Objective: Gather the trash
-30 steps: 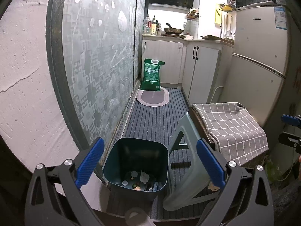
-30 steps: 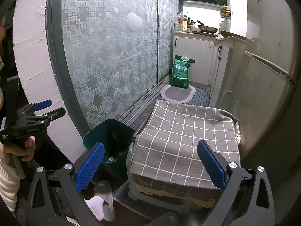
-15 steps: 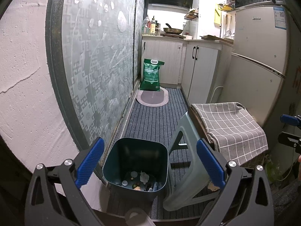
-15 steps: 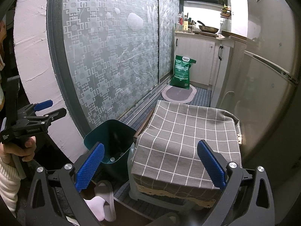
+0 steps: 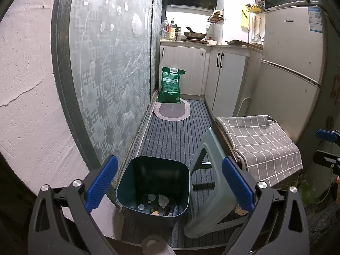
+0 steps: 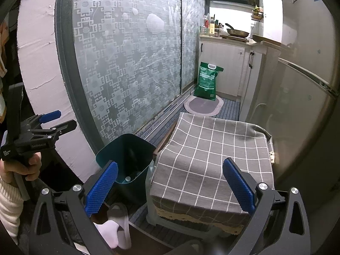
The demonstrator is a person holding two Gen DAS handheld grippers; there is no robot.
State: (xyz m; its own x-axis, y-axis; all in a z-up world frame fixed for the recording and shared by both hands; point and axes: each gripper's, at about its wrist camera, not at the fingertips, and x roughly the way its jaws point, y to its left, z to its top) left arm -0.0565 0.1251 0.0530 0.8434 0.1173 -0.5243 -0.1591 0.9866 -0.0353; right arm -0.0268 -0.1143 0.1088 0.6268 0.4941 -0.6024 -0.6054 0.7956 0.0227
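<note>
As both tools hang released and empty, collecting looks paused or nearly done. Left tool [image 5: 167,183] spread wide above one dark green bin [image 5: 153,188] on floor beside glass door [image 5: 110,80]; right tool [image 6: 170,186] spread wide over one checked cloth [image 6: 212,161]. Trash [image 5: 158,201] already in bin bottom: roughly six or seven small bits, exact count unclear. No loose trash visible on striped floor mat [image 5: 174,136]. One stool [image 5: 209,187] just beside bin. One green bag [image 5: 171,88] stands far off by cupboards.

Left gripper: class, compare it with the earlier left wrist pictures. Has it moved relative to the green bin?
No. In the left wrist view the left gripper hangs open above the green bin, which sits between the fingers exactly as before.
</note>
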